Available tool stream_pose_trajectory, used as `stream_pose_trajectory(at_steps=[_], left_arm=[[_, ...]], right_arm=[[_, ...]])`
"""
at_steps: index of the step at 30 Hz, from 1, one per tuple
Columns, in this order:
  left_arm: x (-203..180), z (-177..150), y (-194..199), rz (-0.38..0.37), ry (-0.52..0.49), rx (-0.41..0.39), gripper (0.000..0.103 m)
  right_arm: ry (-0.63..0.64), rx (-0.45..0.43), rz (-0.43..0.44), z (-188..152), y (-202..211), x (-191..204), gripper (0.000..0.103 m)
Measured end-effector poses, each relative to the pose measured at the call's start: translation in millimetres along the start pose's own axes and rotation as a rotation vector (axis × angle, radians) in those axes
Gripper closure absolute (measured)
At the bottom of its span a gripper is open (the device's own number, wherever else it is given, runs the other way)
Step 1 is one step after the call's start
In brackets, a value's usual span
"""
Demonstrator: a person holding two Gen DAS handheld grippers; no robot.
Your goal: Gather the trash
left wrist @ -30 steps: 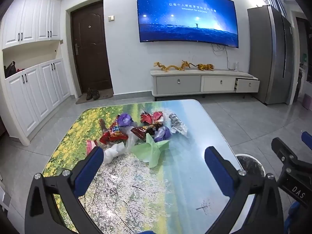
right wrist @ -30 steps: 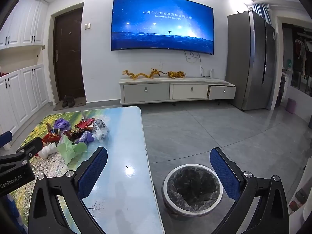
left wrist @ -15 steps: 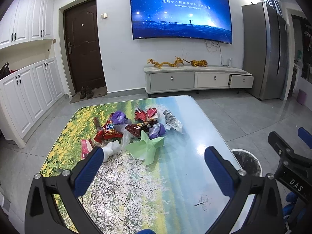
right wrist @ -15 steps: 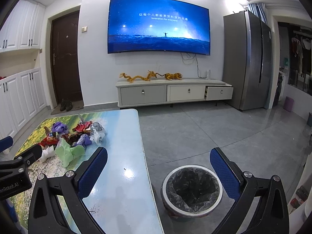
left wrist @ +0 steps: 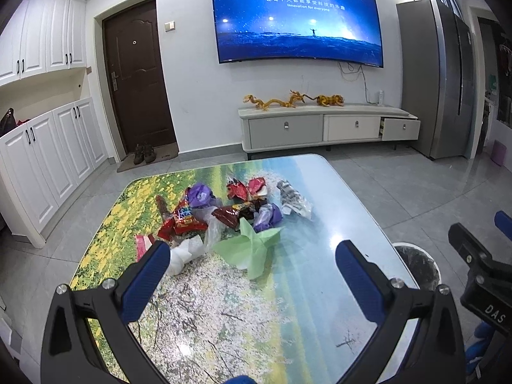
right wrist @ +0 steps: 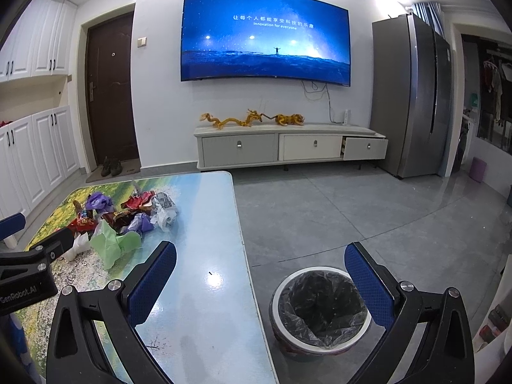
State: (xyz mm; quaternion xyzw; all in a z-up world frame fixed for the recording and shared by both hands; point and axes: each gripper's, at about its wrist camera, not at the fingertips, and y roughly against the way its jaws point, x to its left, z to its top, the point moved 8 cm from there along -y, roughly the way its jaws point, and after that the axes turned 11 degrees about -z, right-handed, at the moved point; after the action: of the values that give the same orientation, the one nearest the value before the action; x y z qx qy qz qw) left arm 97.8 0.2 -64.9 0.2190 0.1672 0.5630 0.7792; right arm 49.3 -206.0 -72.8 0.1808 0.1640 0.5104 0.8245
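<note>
Your left tongs point(left wrist: 252, 275) are spread wide and hold nothing, hovering above the near half of the counter point(left wrist: 320, 288) with its printed landscape top. The trash sits in one loose heap toward the far middle of that counter: a pale green sheet of paper point(left wrist: 252, 249) lies nearest you, a white crumpled tissue point(left wrist: 185, 254) sits just beside your left blue pad, red snack wrappers point(left wrist: 182, 220) are stacked behind it, purple wrappers point(left wrist: 200, 193) lie at the back and a second purple one point(left wrist: 268, 217) near the green sheet, and a crinkled silver-and-clear wrapper point(left wrist: 292, 200) rests at the right edge of the heap.

Your right tongs point(right wrist: 260, 281) are likewise spread and empty, straddling the counter's right edge point(right wrist: 243, 256), with one pad over the counter top and the other over the floor. The trash bin point(right wrist: 320, 313), round with a white rim and a black liner, stands on the grey tiled floor just beside the counter, below your right pad. From this view the heap point(right wrist: 124, 220) lies well to the left, apart from the bin
</note>
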Motion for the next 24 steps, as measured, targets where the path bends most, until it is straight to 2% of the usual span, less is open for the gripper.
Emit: stream_pose_trajectory(at_steps=[5,11,24], left_arm=[[8,6,-9,0.03,-0.011,-0.013,0.0],[10,12,-24,0.022,-0.011,-0.012,0.0],[2,29,-53,-0.065,-0.032,-0.004,0.0]], right_arm=[[0.005,0.019,-0.003,0,-7,0,0.0],[0.013,0.043,0.014,-1,-17,2,0.0],[-0.017,0.085,-0.038,10,-46,-15,0.0]])
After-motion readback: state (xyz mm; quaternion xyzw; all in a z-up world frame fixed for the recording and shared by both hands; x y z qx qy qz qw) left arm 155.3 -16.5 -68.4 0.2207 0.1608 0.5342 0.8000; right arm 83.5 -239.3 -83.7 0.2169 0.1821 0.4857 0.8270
